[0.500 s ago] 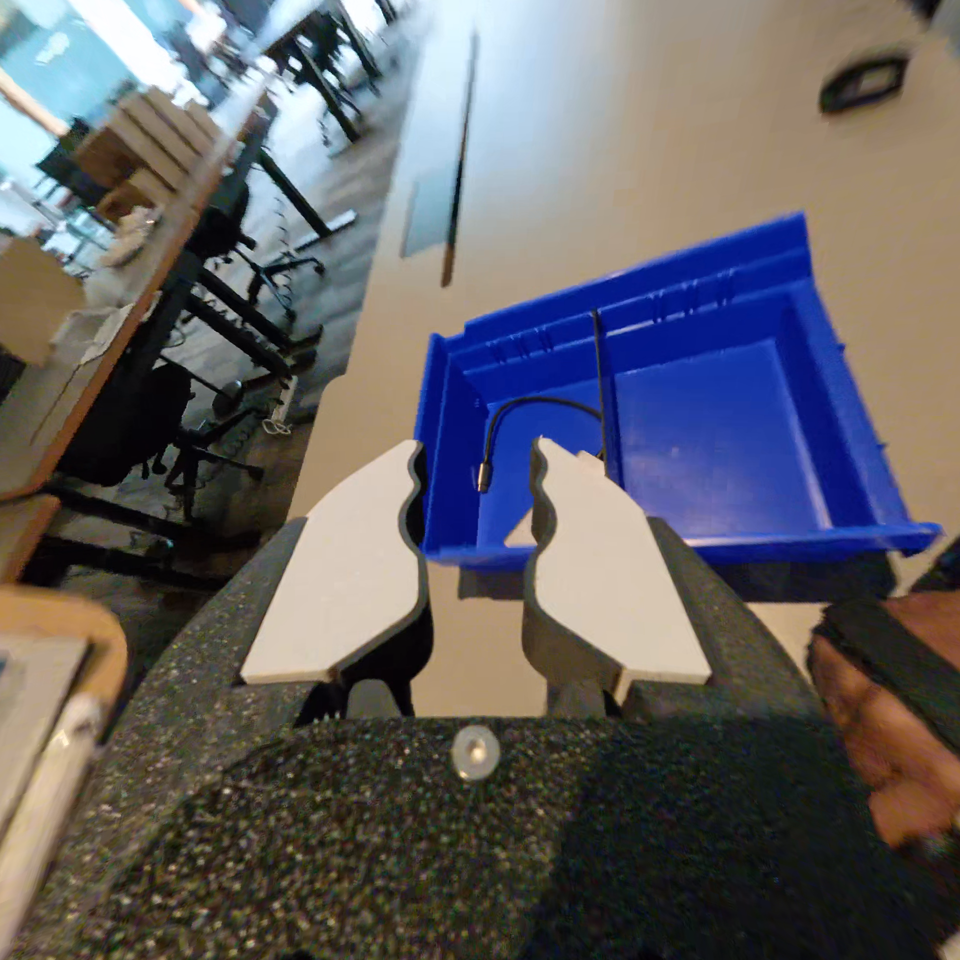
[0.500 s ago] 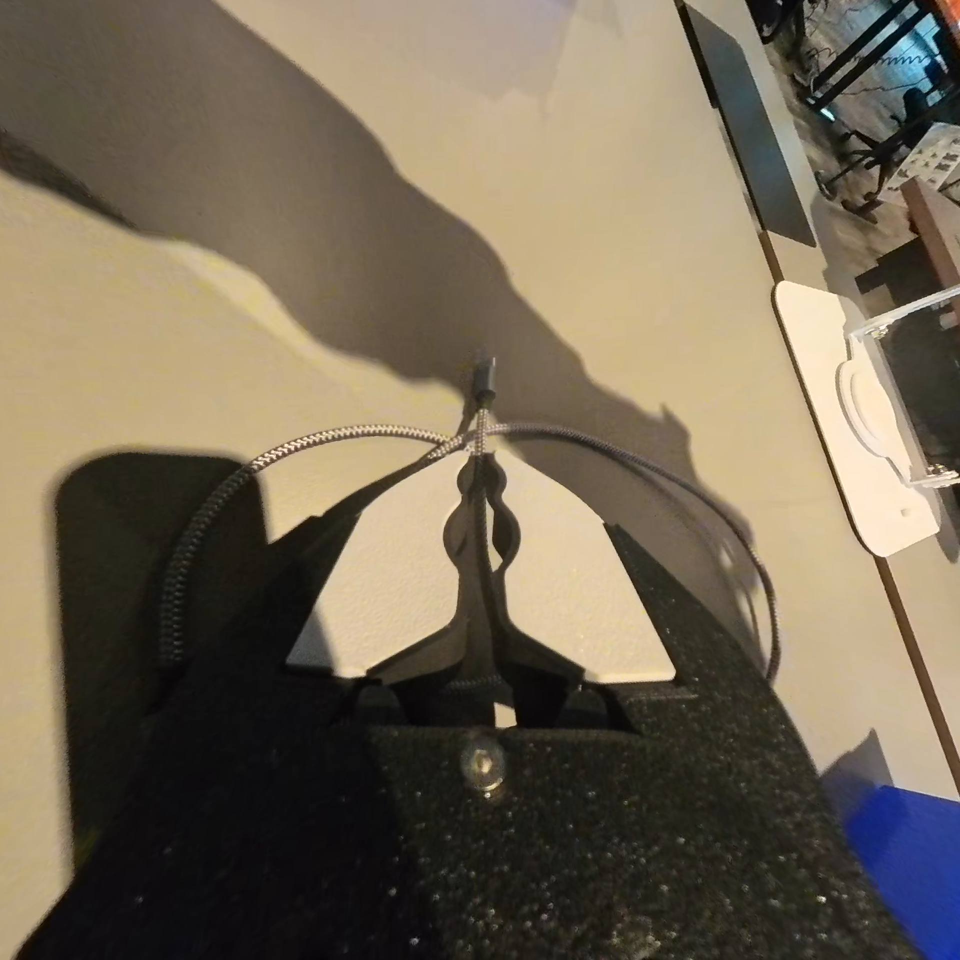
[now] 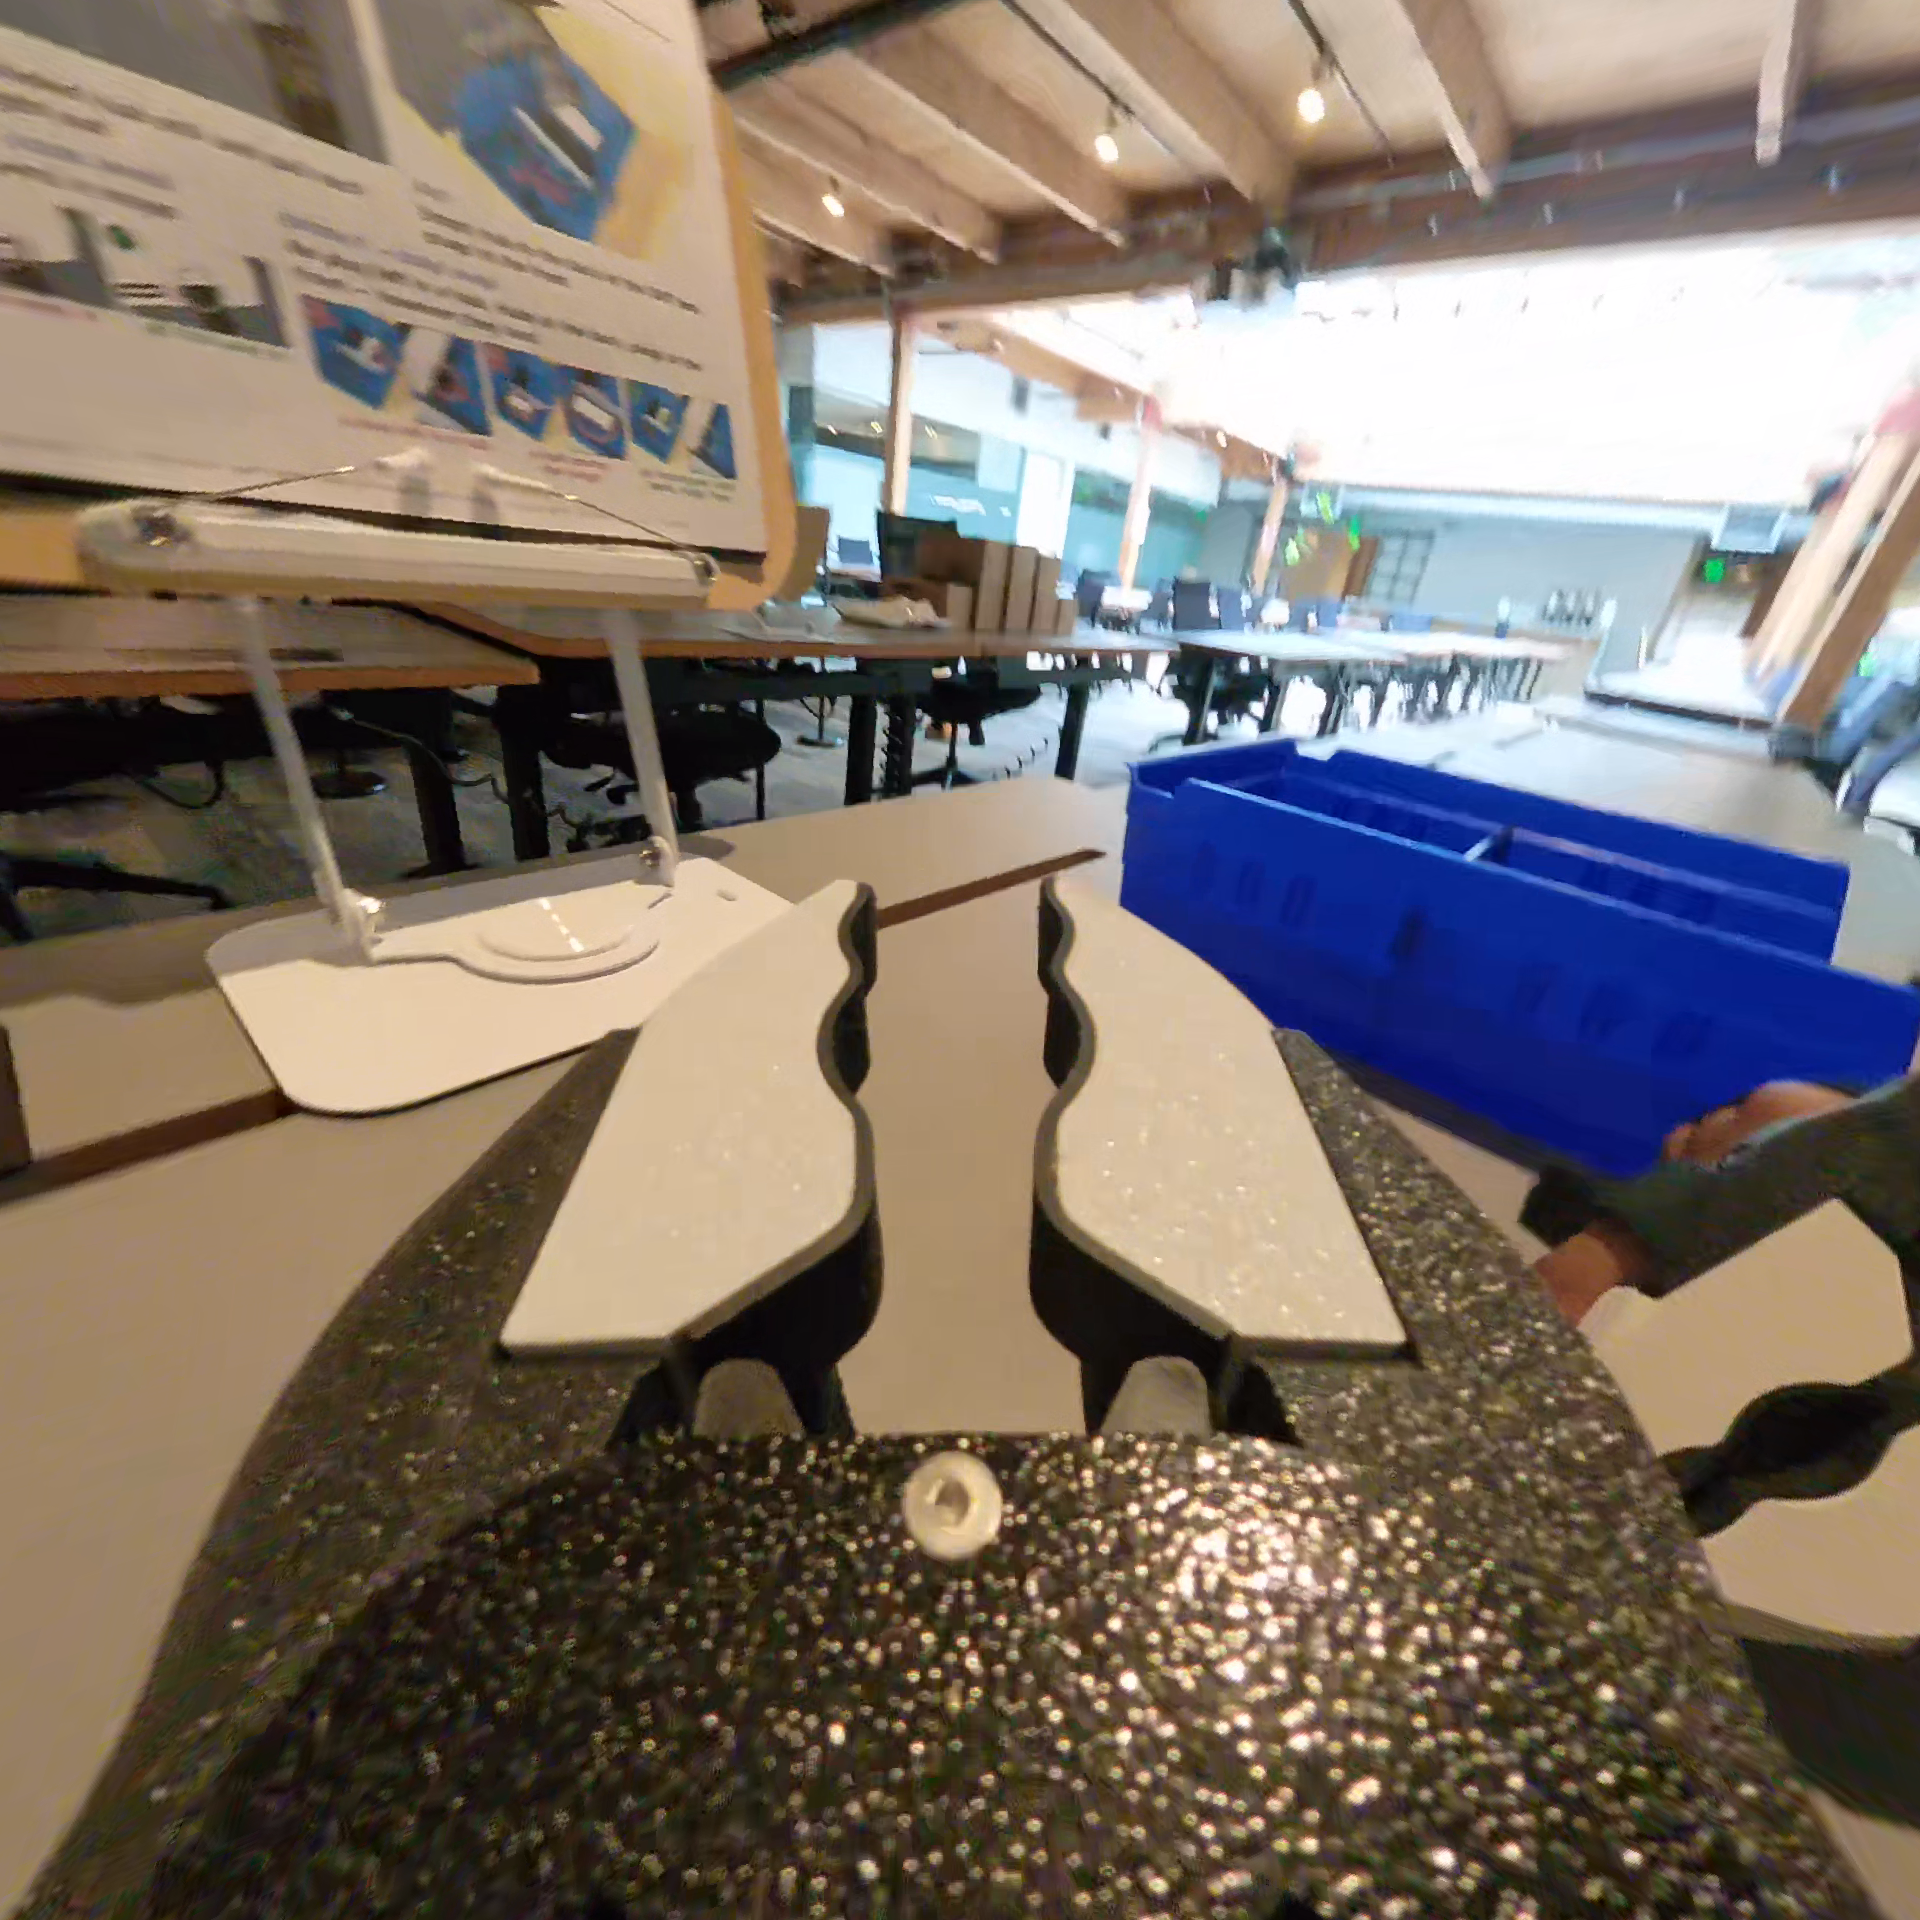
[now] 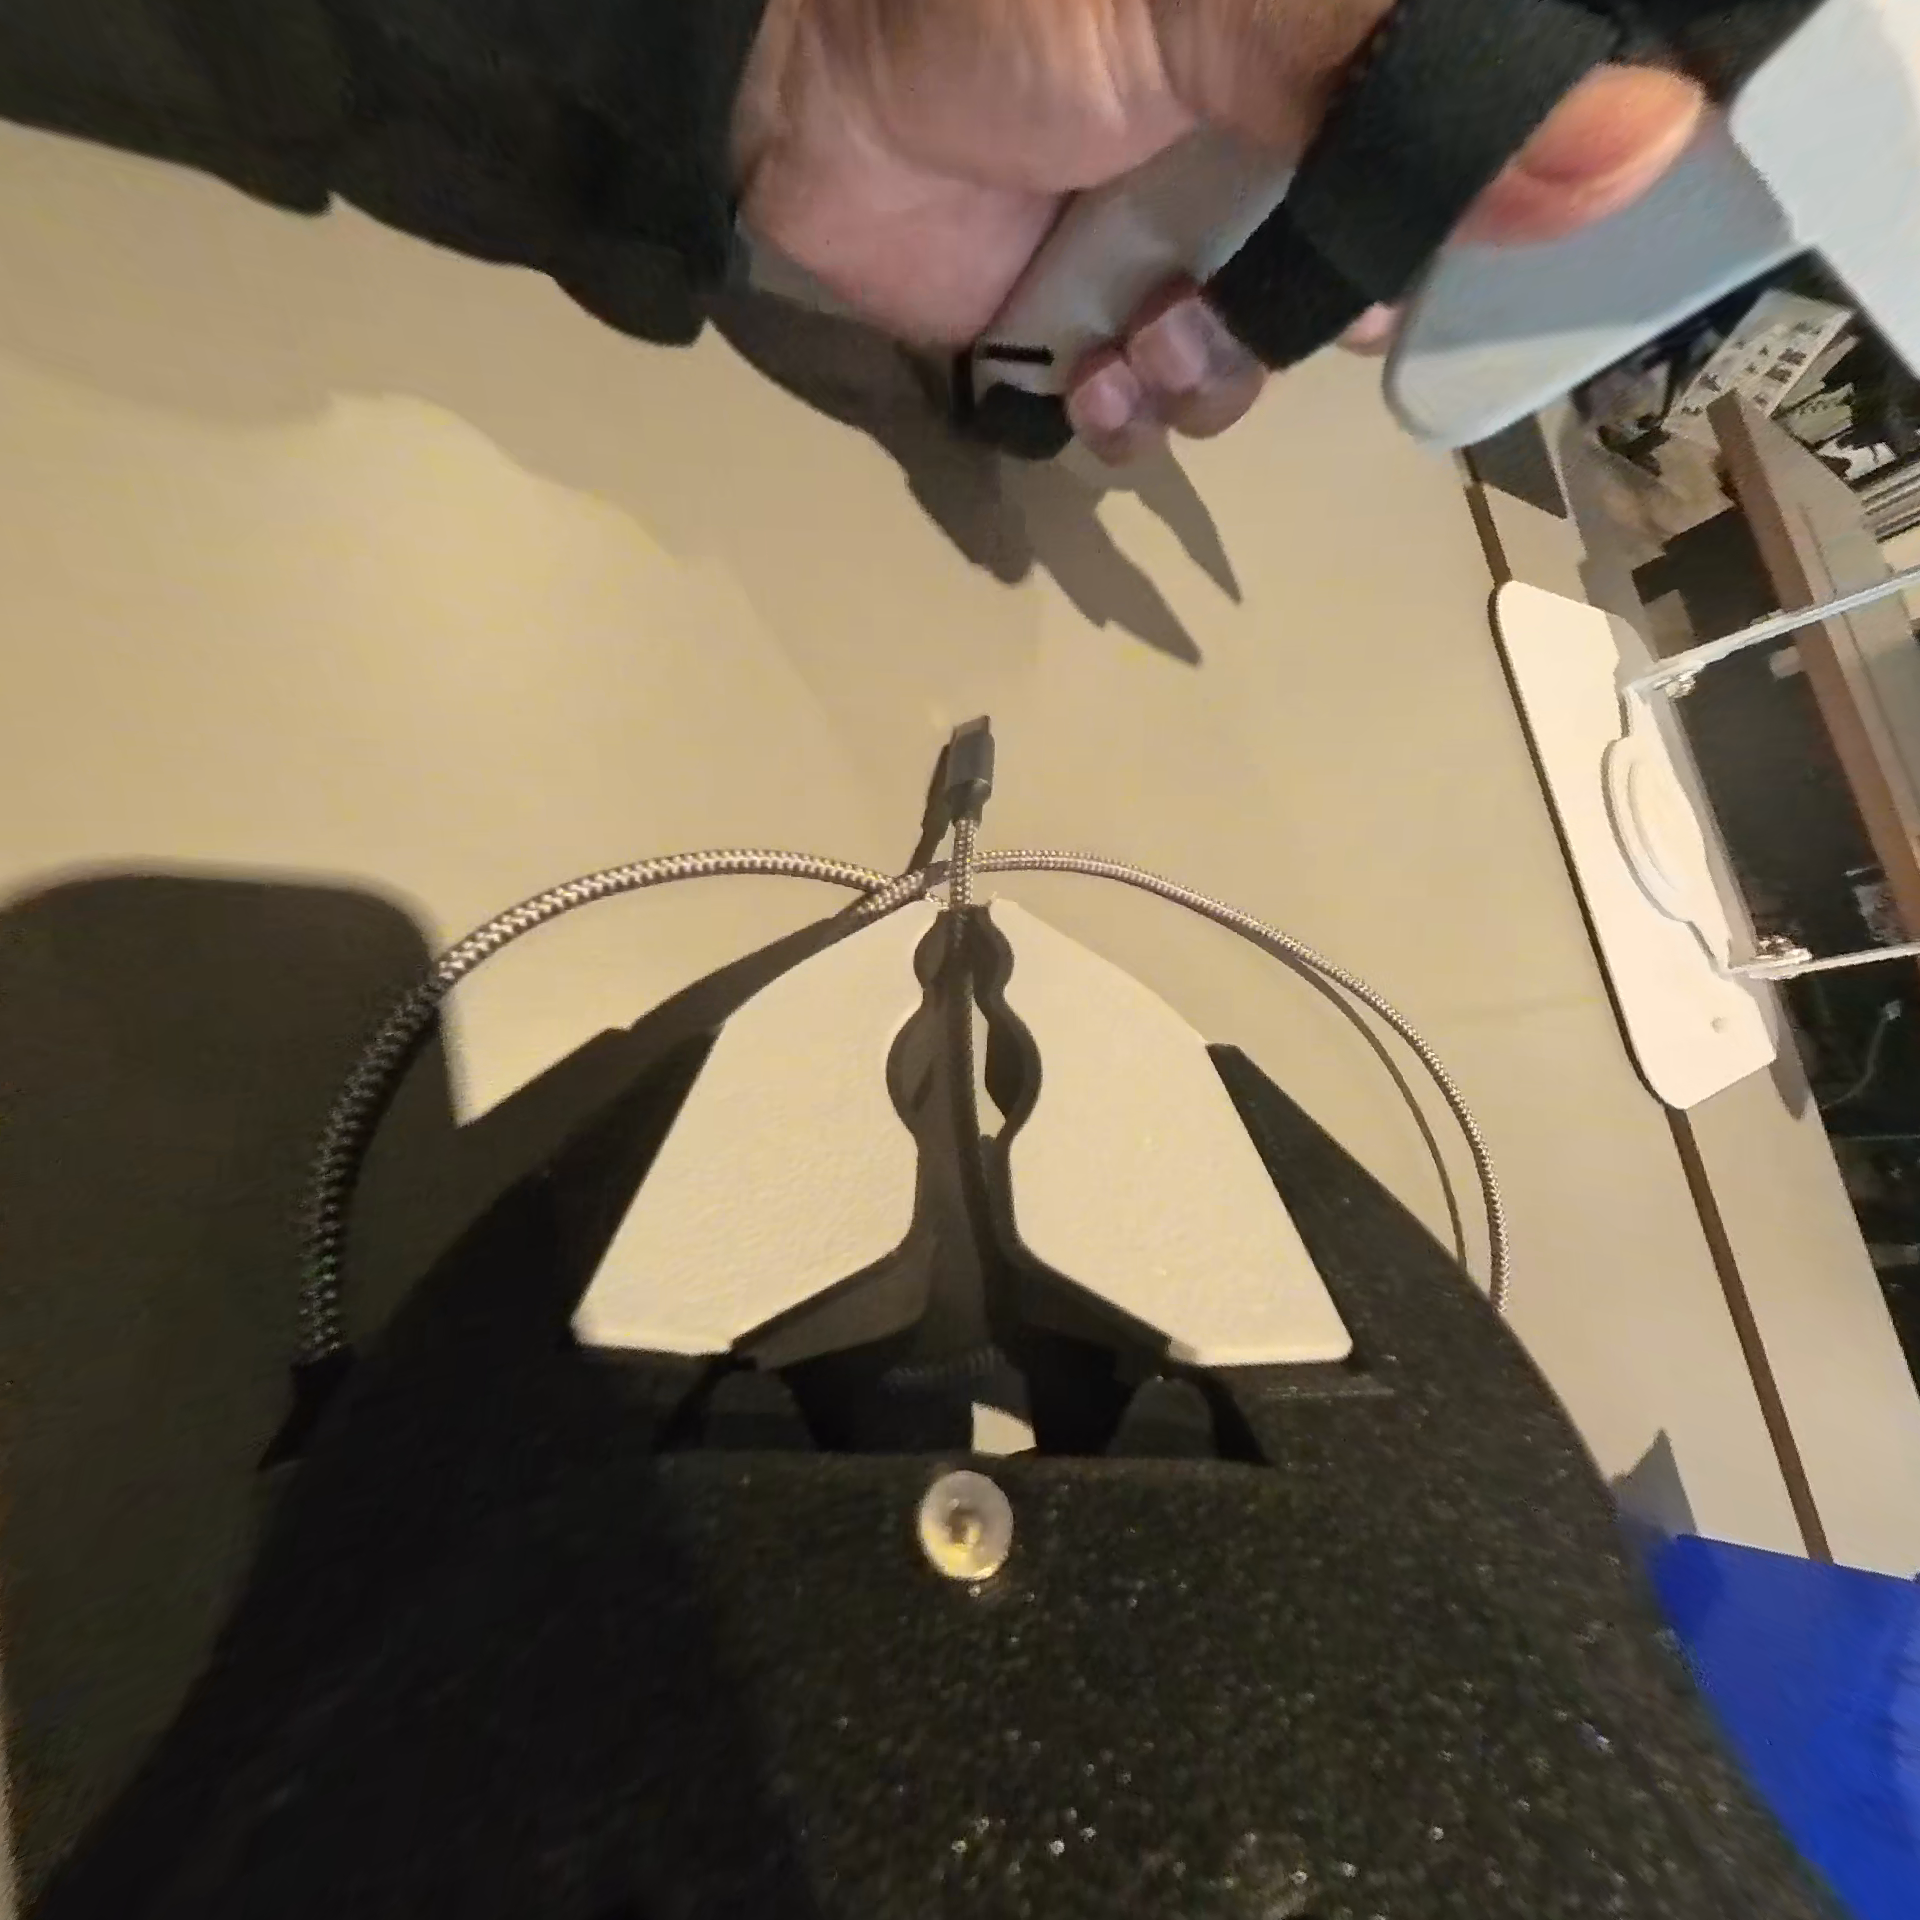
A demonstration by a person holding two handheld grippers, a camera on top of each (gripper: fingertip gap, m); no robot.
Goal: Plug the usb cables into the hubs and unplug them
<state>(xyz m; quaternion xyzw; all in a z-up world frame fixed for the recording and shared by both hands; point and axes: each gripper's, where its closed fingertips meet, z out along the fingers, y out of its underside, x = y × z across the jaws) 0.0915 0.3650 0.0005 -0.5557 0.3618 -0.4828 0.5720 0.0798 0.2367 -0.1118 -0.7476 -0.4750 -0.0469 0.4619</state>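
My right gripper is shut on a grey braided usb cable. The cable's dark plug sticks out past the fingertips, above the beige table. The cable loops back on both sides of the gripper. My left gripper is open and empty, held low over the table and pointing across the room. The blue bin sits to its right; its inside is hidden from this angle. No hub shows in either view.
A person's hand holding the other gripper's handle hangs over the table ahead of the plug. A white stand base carries a sheet holder at the left. A corner of the blue bin shows at lower right. Tip to tip, the grippers are about 15 cm apart.
My left gripper has tilted up from looking down into the blue bin to a level view past its side. The hand has come into the right wrist view. The right gripper still holds the cable.
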